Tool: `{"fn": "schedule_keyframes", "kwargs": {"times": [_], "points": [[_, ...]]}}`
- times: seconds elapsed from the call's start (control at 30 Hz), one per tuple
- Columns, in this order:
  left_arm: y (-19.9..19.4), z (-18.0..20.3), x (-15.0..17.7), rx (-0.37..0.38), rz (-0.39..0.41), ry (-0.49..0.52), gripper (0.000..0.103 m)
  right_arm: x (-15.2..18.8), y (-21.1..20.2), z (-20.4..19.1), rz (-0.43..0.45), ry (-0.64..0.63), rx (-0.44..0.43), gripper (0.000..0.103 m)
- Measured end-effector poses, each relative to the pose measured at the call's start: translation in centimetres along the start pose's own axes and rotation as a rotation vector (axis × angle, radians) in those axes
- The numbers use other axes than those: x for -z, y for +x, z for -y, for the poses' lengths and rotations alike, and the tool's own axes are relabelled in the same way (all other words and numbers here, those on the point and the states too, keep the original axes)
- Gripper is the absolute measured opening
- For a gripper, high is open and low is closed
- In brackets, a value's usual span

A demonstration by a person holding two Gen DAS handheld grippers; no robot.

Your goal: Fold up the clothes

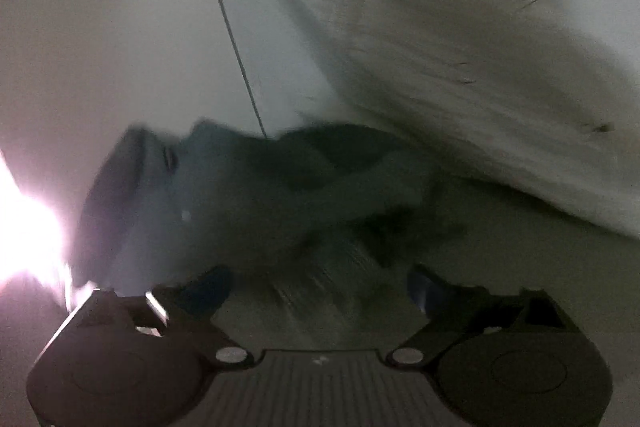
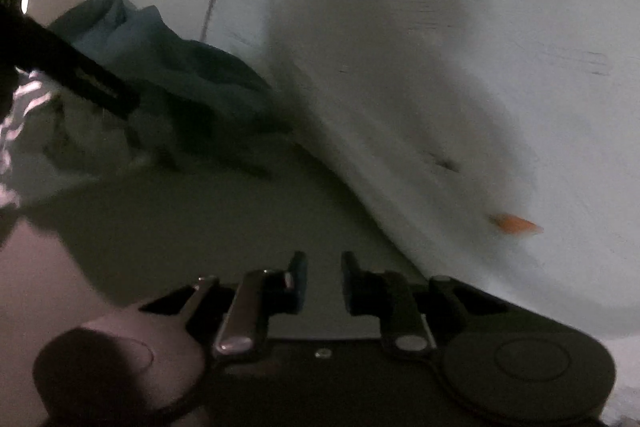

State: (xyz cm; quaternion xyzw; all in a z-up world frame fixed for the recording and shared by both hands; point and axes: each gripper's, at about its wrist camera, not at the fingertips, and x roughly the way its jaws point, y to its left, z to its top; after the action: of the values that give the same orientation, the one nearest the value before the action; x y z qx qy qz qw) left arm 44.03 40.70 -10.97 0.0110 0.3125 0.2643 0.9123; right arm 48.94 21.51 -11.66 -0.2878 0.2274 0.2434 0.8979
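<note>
Black left tool (image 1: pixel 316 291), ribbed base, black right tool (image 2: pixel 323 279), silver links

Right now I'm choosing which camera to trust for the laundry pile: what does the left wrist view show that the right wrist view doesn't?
Only the left wrist view shows a bright pink-white glare at its edge and the left gripper, open, close to the pile. Only the right wrist view shows crumpled white striped fabric, a second orange carrot print and the right gripper, slightly open, holding nothing. Both show the dark blue-green crumpled garment and the white carrot-print cloth.
</note>
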Motion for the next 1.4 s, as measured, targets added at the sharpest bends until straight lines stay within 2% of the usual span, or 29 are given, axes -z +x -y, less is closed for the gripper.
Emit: {"fn": "schedule_keyframes", "kwargs": {"times": [0.1, 0.2, 0.23, 0.3, 0.37, 0.43, 0.5, 0.53, 0.57, 0.63, 0.8, 0.9, 1.03, 1.13, 1.23, 1.33, 1.4], "points": [[4.0, -0.7, -0.2, -0.007, -0.003, 0.064, 0.087, -3.0, 5.6, -2.6, 0.007, -0.046, -0.049, 0.021], [6.9, -1.9, 0.2, 0.063, -0.024, 0.017, 0.088, -5.3, 10.1, -5.1, 0.053, -0.123, -0.098, 0.042], [7.6, -2.2, 0.4, 0.064, -0.016, 0.003, 0.089, -5.8, 11.4, -5.9, 0.077, -0.157, -0.104, 0.05], [8.2, -2.2, 0.8, 0.055, 0.016, -0.005, 0.095, -6.8, 13.6, -7.9, 0.134, -0.237, -0.106, 0.052], [8.4, -2.3, 1.0, 0.047, 0.05, -0.009, 0.095, -7.4, 15.5, -9.5, 0.182, -0.289, -0.11, 0.058], [8.6, -2.4, 1.1, 0.042, 0.069, -0.032, 0.094, -8.1, 17.7, -10.8, 0.21, -0.314, -0.103, 0.059], [8.5, -2.2, 0.9, 0.018, 0.086, -0.036, 0.091, -8.4, 19.2, -11.7, 0.219, -0.353, -0.059, 0.046], [8.5, -2.0, 0.9, 0.005, 0.095, -0.036, 0.089, -8.5, 19.5, -11.9, 0.234, -0.378, -0.018, 0.022], [8.2, -1.7, 0.8, -0.019, 0.11, -0.03, 0.086, -8.5, 19.5, -12.1, 0.256, -0.4, 0.026, 0.014], [7.0, -1.3, 0.3, -0.072, 0.14, -0.009, 0.084, -8.7, 19.0, -11.7, 0.316, -0.399, 0.109, 0.006], [2.6, 1.6, -1.7, -0.213, 0.253, 0.039, 0.066, -8.4, 13.4, -9.3, 0.489, -0.458, 0.311, 0.004], [-1.8, 2.9, -3.0, -0.254, 0.323, 0.019, 0.063, -8.0, 8.8, -6.6, 0.565, -0.435, 0.413, 0.004], [-9.0, 6.0, -4.1, -0.232, 0.441, 0.055, 0.059, -7.0, 2.7, -2.8, 0.647, -0.412, 0.536, 0.004], [-15.6, 9.4, -4.2, -0.234, 0.545, 0.112, 0.056, -5.6, -4.1, 1.1, 0.704, -0.362, 0.601, 0.005], [-23.3, 12.7, -3.3, -0.206, 0.643, 0.126, 0.056, -3.1, -11.3, 5.0, 0.744, -0.273, 0.644, 0.005], [-32.0, 16.4, -1.2, -0.109, 0.694, 0.134, 0.058, 1.8, -19.5, 8.9, 0.745, -0.184, 0.711, 0.005], [-37.8, 19.2, 1.2, -0.012, 0.689, 0.151, 0.058, 6.0, -24.5, 11.5, 0.702, -0.118, 0.744, 0.007]]}}
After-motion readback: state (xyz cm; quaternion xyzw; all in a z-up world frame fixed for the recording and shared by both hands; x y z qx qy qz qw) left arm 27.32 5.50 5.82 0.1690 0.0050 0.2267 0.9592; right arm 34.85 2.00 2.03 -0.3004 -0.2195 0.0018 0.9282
